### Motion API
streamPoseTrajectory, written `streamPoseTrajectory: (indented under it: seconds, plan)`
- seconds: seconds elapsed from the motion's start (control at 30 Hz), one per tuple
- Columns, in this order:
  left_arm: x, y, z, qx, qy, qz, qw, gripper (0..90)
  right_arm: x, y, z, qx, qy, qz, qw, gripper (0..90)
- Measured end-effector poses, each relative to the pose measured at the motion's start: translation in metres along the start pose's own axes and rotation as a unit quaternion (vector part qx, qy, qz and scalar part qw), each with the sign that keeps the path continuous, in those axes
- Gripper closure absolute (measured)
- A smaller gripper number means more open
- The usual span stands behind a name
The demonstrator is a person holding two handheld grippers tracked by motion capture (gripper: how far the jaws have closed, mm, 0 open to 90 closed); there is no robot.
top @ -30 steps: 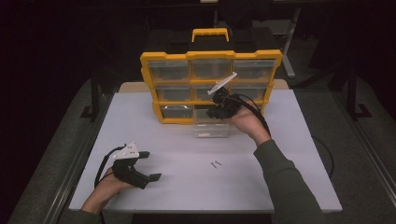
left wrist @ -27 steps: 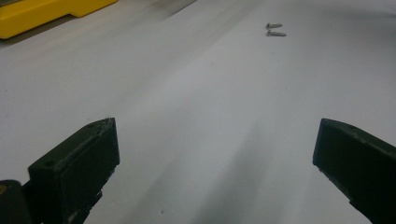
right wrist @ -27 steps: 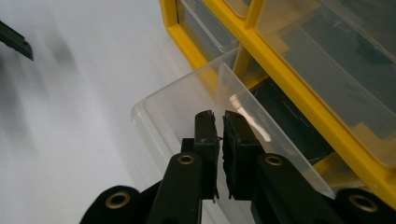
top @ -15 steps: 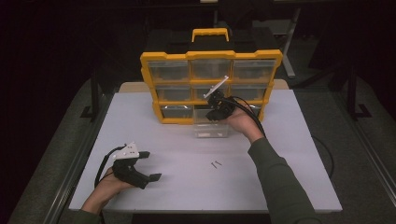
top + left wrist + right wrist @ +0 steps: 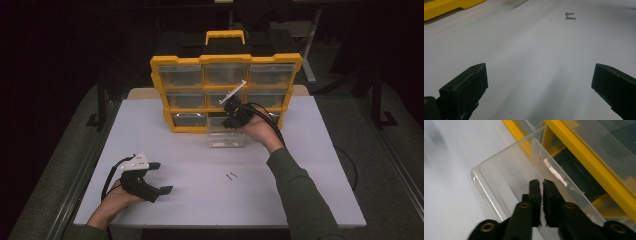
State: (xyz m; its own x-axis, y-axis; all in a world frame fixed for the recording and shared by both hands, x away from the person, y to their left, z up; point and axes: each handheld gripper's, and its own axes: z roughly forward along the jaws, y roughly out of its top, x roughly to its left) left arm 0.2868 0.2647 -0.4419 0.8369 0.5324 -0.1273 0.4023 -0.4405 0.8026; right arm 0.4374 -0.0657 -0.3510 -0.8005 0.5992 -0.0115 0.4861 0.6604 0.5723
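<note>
A yellow organizer with clear drawers stands at the back of the white table. One clear drawer is pulled out of its bottom row onto the table; it looks empty. My right gripper hangs over the drawer's open top, jaws pointing down into it. The jaws have just been closing and are shut, with nothing visible between them. My left gripper rests on the table at the front left, wide open and empty. Two small screws lie on the table ahead of it.
The emptied slot in the organizer's bottom row shows dark behind the drawer. The organizer's black top carries a yellow handle. Dark floor and table frames surround the table.
My right gripper has shifted slightly left and lower over the clear drawer. The left gripper and the screws have stayed put.
</note>
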Motion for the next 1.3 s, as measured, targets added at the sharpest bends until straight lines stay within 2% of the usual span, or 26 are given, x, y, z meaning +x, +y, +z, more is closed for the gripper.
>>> streamPoseTrajectory:
  seconds: [0.43,0.8,1.03,1.3]
  plan:
    - [0.000,0.000,-0.001,0.001,-0.004,0.000,1.0000,0.3,0.004,-0.007,-0.031,-0.026,0.012,-0.007,0.9996,88.8]
    - [-0.001,0.000,0.000,0.003,-0.006,0.001,1.0000,0.2,0.010,-0.025,-0.050,-0.035,0.015,-0.009,0.9992,88.9]
    - [-0.001,0.000,-0.001,0.003,-0.006,0.000,1.0000,0.2,0.016,-0.036,-0.054,-0.037,0.019,-0.009,0.9991,88.8]
    - [-0.001,0.000,0.000,0.005,-0.006,-0.002,1.0000,0.2,0.024,-0.052,-0.051,-0.039,0.026,-0.011,0.9988,88.7]
